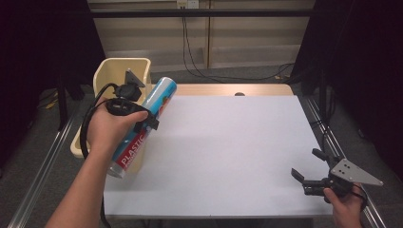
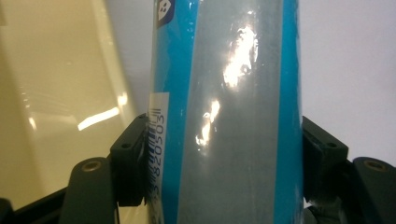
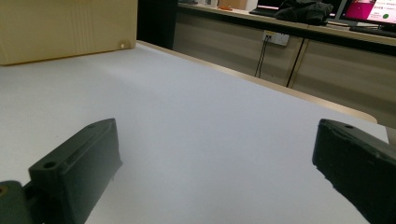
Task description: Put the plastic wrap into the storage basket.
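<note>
Left gripper [image 1: 142,111] clamps roll [image 1: 147,118] (tilted)

- Your left tool [image 1: 142,111] is black, trailing a looped black cable [image 1: 90,118].
- Your right tool [image 1: 309,172] carries a grey three-cornered plate [image 1: 354,172] with screw holes.
- Your forearms are bare.

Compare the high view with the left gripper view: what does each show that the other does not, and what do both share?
High view alone: the person's left hand, the right tongs with jaws apart over the white table, and the word PLASTIC on the roll.

Left gripper view alone: a barcode label on the roll and glare on its wrap.

Both: the blue roll clamped in the left tongs, beside the cream bin.
</note>
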`<state>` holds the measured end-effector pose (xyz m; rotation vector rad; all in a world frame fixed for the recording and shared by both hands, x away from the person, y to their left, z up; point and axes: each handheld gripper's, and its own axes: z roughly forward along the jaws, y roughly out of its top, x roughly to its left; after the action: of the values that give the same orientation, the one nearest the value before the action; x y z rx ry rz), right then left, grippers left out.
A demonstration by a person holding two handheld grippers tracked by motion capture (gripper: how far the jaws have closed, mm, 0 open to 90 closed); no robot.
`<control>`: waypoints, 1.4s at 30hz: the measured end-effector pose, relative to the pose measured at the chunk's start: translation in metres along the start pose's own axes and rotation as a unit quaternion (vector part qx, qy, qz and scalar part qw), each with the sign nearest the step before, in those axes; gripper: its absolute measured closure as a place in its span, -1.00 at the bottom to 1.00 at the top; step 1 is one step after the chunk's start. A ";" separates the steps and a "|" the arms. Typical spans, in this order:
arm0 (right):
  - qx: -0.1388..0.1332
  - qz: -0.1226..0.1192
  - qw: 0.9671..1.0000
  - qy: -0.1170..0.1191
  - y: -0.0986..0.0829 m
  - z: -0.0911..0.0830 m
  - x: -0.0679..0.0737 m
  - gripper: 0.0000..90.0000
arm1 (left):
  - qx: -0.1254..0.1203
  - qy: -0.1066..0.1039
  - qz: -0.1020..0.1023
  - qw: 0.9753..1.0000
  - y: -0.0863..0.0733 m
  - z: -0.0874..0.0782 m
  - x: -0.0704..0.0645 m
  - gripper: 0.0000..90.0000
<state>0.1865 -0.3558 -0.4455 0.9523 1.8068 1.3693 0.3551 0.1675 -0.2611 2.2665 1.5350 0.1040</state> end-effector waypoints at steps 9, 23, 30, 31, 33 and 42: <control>0.000 0.000 1.000 0.003 -0.001 0.001 0.001 -0.99 | -0.005 0.011 -0.027 1.000 -0.005 -0.013 0.019 -0.29; 0.000 -0.001 1.000 0.005 0.000 0.001 0.002 -0.99 | -0.015 0.039 -0.080 0.996 -0.015 -0.017 0.046 -0.28; 0.000 -0.001 1.000 0.005 0.000 0.001 0.001 -0.99 | -0.020 0.057 -0.103 0.993 -0.019 -0.011 0.058 -0.29; -0.001 -0.001 1.000 0.005 0.000 0.002 0.001 -0.99 | -0.020 0.058 -0.105 0.993 -0.019 -0.010 0.059 -0.29; 0.000 -0.002 1.000 0.003 0.000 0.002 0.001 -0.99 | -0.019 0.060 -0.106 0.992 -0.019 -0.008 0.061 -0.29; 0.000 -0.003 1.000 0.005 0.000 0.002 0.002 -0.99 | -0.017 0.076 -0.120 0.990 -0.016 0.001 0.066 -0.29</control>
<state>0.1871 -0.3536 -0.4458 0.9407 1.8151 1.3734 0.3675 0.2322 -0.2788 2.0704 1.8581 0.2364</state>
